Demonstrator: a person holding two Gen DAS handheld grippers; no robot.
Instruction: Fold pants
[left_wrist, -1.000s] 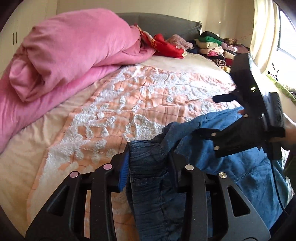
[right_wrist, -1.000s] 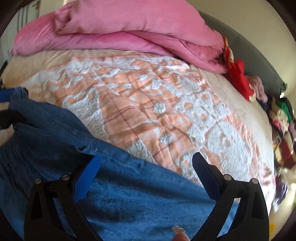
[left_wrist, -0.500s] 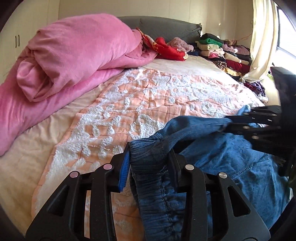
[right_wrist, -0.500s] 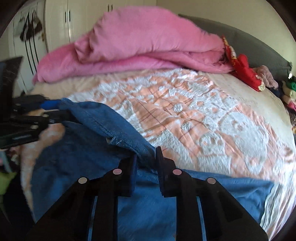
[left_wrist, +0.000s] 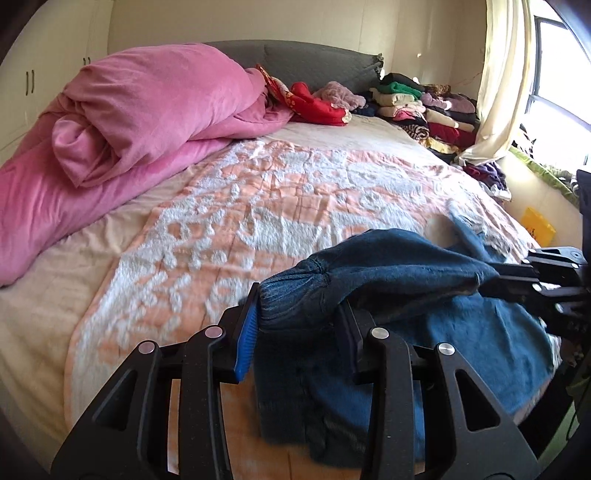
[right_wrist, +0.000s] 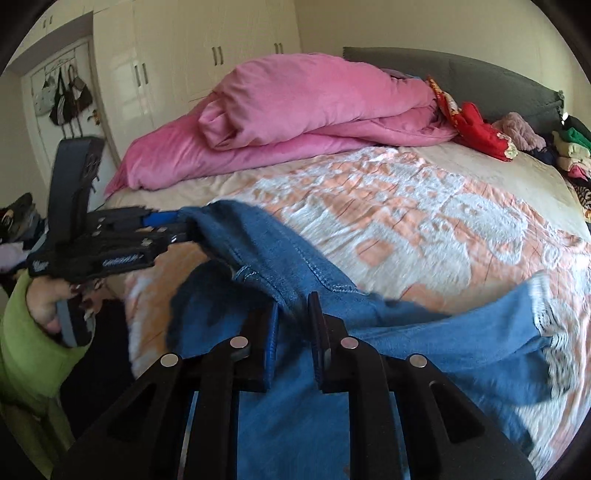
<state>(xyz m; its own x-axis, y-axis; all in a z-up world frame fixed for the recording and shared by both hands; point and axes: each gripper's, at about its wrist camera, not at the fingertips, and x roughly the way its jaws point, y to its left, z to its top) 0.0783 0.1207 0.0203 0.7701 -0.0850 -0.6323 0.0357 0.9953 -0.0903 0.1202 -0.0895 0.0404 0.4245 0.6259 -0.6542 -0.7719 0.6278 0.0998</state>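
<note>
**Denim lifted between 2 tongs**

Bedroom light falls on a peach-and-white bedspread (left_wrist: 258, 206). Left gripper (left_wrist: 297, 325) pinches the pants' (right_wrist: 332, 369) gathered waistband; right gripper (right_wrist: 291, 325), its jaws just closed, nips a denim seam. Jeans hang between them at 6 o'clock. Pink duvet (left_wrist: 140, 110) lies at 10 o'clock.

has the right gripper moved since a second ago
Yes. The right gripper has swung left: against the pink duvet, the wardrobe now shows. Its fingers just closed on the jeans.
</note>
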